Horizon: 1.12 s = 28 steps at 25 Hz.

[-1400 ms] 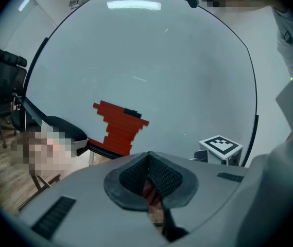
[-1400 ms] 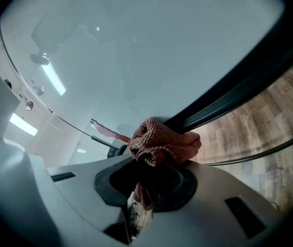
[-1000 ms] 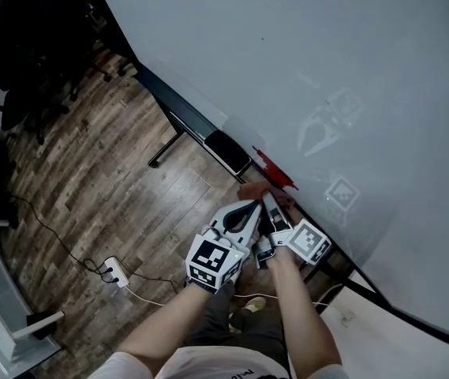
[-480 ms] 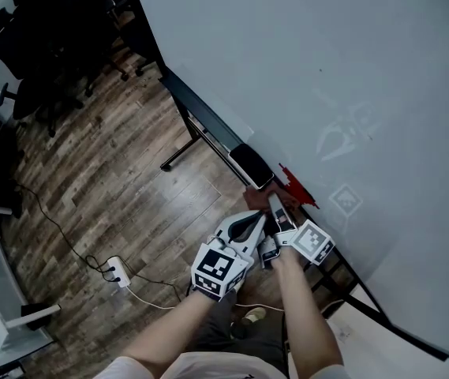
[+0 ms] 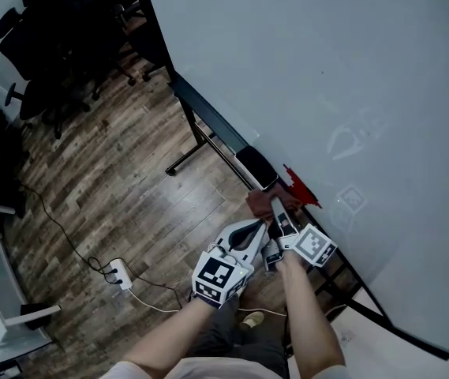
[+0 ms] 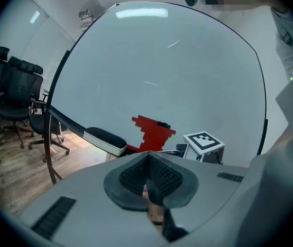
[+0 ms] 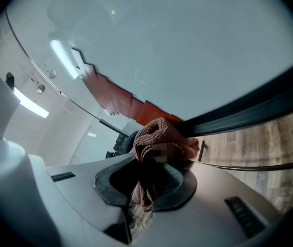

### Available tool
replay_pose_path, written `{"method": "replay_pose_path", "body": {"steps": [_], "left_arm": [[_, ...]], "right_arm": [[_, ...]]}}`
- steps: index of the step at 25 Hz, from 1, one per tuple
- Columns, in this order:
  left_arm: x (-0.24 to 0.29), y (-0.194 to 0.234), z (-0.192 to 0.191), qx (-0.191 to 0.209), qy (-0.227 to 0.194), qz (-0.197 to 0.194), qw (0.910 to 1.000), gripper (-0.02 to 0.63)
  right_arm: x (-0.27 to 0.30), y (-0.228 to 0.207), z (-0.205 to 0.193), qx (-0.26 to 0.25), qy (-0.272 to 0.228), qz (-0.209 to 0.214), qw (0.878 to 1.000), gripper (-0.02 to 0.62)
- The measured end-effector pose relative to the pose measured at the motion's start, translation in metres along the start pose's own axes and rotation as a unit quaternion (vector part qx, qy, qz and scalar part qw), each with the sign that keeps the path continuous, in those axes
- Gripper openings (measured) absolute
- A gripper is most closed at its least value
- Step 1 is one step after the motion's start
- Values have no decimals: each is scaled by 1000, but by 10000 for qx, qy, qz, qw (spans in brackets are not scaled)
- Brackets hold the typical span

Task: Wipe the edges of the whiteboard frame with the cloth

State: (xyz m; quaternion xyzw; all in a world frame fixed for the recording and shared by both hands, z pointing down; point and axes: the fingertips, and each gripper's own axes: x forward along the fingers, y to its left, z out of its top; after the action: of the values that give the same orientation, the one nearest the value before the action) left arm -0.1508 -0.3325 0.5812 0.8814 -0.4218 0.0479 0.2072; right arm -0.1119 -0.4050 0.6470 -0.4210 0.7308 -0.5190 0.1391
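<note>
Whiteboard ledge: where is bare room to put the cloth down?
Bare: the ledge from the eraser toward the chairs. Crowded: the eraser's near side, where the right tongs hold the cloth, with the left tongs close beside.

The wooden floor (image 5: 129, 188) bears a white power strip (image 5: 114, 273) and black office chairs (image 5: 54, 46).

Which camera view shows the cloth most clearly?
The right gripper view: the reddish-brown cloth sits bunched between the right gripper's jaws, beside the dark whiteboard frame. The head view shows only a small patch of it at the frame. The left gripper view does not show it.
</note>
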Motion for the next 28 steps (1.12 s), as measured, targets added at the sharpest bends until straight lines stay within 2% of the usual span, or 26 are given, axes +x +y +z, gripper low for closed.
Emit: {"method": "replay_pose_path", "body": {"steps": [6, 13, 21, 28], "left_arm": [[-11, -22, -2, 39, 9, -40, 10000, 9], [-22, -63, 2, 122, 29, -108, 9999, 9], [-50, -104, 40, 231, -61, -101, 9997, 9], [-87, -132, 78, 269, -211, 65, 9994, 9]], "right_arm": [[-31, 14, -7, -78, -4, 190, 9998, 55], [-90, 28, -9, -350, -12, 116, 9993, 55], [-149, 96, -3, -1053, 88, 381, 9937, 55], [-199, 147, 0, -1232, -38, 579, 9907, 55]]}}
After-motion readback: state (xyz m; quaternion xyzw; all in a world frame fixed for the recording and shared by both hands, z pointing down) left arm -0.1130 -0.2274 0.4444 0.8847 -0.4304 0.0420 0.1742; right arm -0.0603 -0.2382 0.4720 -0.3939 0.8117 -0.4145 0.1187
